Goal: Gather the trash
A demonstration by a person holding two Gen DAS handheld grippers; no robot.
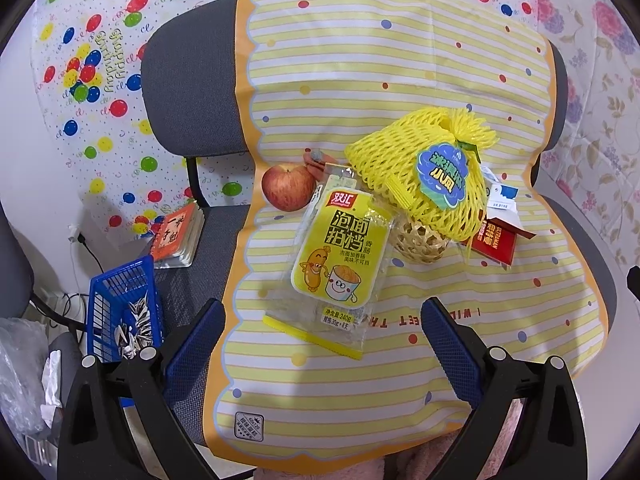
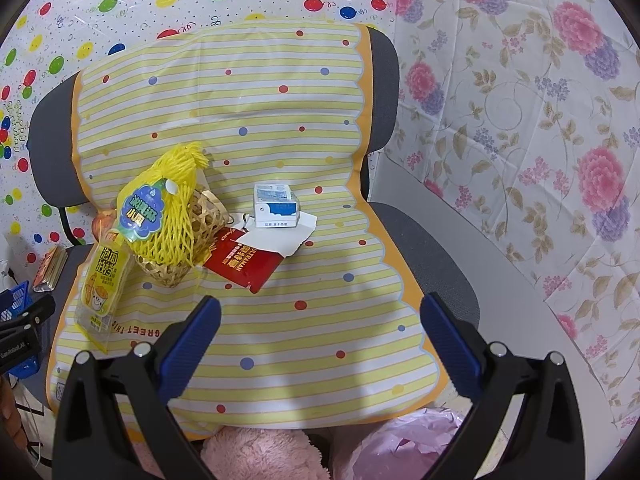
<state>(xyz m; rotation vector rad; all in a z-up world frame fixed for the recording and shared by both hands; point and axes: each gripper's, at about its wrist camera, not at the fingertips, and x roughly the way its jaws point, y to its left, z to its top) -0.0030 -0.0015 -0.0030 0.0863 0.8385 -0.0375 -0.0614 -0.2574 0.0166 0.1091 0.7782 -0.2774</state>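
On a grey chair draped with a yellow striped mat [image 1: 360,92] [image 2: 248,112] lie a clear sausage wrapper [image 1: 340,252] [image 2: 100,284], a yellow foam fruit net [image 1: 432,168] [image 2: 168,212] over a small woven basket [image 1: 420,242] [image 2: 196,220], a red packet [image 1: 494,242] [image 2: 248,266], a white and blue milk carton [image 2: 276,206] on white paper [image 2: 292,238], and a red apple [image 1: 288,186]. My left gripper [image 1: 322,334] hovers open just in front of the sausage wrapper. My right gripper [image 2: 320,330] hovers open over bare mat, short of the red packet.
A blue basket [image 1: 116,312] with silvery scraps stands left of the chair, beside an orange notebook [image 1: 178,236] [image 2: 50,266] on the seat edge. A pink plastic bag [image 2: 404,448] lies below the right gripper. Balloon and flower cloths hang behind.
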